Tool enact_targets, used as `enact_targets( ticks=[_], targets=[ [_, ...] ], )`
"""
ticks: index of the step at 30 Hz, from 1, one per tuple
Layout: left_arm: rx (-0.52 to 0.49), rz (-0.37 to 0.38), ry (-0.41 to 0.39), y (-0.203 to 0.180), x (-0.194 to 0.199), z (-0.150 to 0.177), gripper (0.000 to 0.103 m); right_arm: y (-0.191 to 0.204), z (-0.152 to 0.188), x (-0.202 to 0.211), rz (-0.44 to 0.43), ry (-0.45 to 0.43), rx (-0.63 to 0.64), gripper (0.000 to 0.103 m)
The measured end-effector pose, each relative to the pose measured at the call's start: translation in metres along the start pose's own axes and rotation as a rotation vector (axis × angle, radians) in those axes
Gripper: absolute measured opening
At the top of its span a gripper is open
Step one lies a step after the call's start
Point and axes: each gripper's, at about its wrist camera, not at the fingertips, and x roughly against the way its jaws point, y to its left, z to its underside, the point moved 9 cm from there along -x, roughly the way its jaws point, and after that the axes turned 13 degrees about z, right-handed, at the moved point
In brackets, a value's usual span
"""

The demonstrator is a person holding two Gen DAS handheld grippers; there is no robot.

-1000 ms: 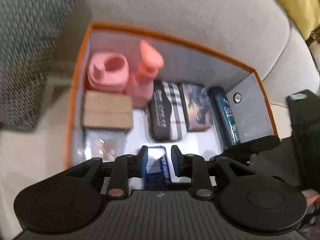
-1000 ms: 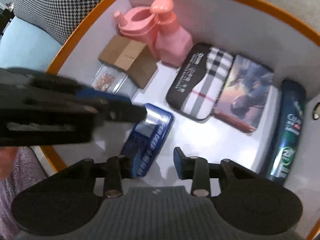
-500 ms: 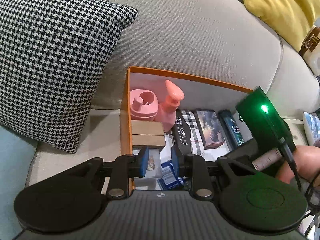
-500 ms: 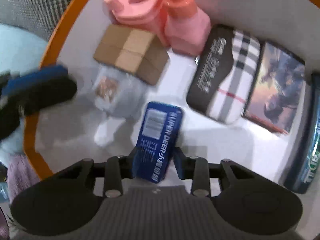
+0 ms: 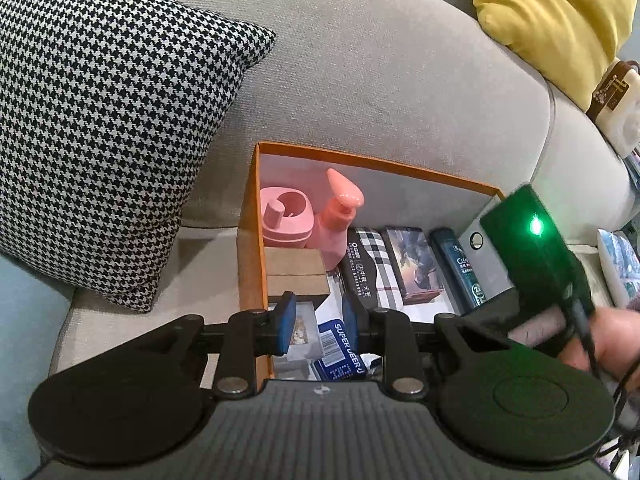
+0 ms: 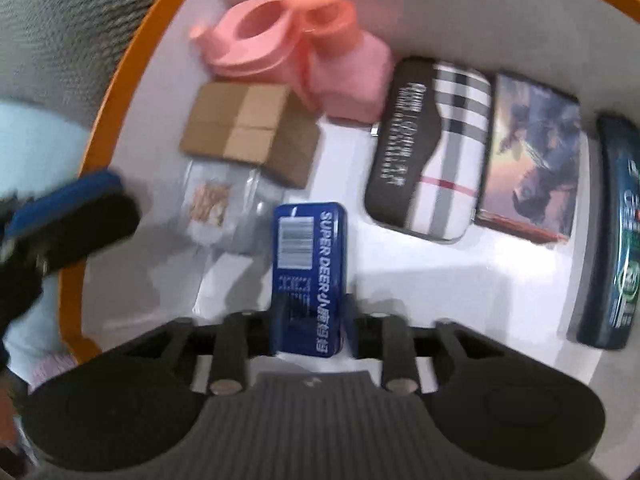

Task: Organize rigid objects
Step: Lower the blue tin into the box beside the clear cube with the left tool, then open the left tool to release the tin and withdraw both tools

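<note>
**Blue tin between the right claw's fingers, inside the orange box**

The orange box (image 5: 256, 240) sits on the seat of a grey sofa (image 5: 380, 92), beside a black-and-white checked cushion (image 5: 100, 120); a yellow cushion (image 5: 560, 16) lies at the far right.

On the box's white floor the blue tin (image 6: 308, 276) lies flat with its near end between the fingers of the right claw (image 6: 310, 332). The right claw's jaws are opening; the left finger looks to be against the tin's side, a thin gap shows at the right one, and blur keeps me from being sure of contact.

The left claw (image 5: 318, 324) hangs above the box's near left corner, jaws narrowly parted with nothing gripped.

Along the back wall stand a pink holder (image 6: 256, 40) and a pink pump bottle (image 6: 344, 76). In front of them lie a cardboard carton (image 6: 248, 128) and a clear packet (image 6: 216, 204). To the right lie a plaid case (image 6: 436, 148), a picture box (image 6: 532, 160) and a dark shampoo bottle (image 6: 616, 236).
</note>
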Motion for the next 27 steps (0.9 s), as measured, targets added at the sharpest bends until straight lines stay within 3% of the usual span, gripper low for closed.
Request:
enact_targets(
  ticks=[4, 9, 17, 21, 25, 27],
  targets=[
    [0.001, -0.005, -0.013, -0.001, 0.004, 0.0, 0.03, 0.022, 0.0, -0.008, 0.065, 0.018, 0.06, 0.047],
    [0.01, -0.002, -0.04, 0.008, 0.016, -0.004, 0.03, 0.036, -0.007, -0.018, 0.109, 0.048, 0.029, 0.046],
    [0.007, 0.01, -0.048, 0.007, 0.029, -0.002, 0.03, 0.018, -0.017, -0.017, 0.043, 0.026, -0.249, 0.045],
    [0.011, 0.014, -0.052, 0.005, 0.035, 0.004, 0.03, 0.014, -0.02, -0.017, 0.044, 0.03, -0.257, 0.044],
    [0.009, 0.017, -0.051, 0.004, 0.037, 0.007, 0.03, 0.02, -0.02, -0.001, 0.089, 0.006, -0.146, 0.044],
    [-0.007, 0.017, -0.043, 0.006, 0.033, 0.004, 0.03, 0.016, -0.018, 0.004, 0.097, 0.001, -0.149, 0.044]
  ],
)
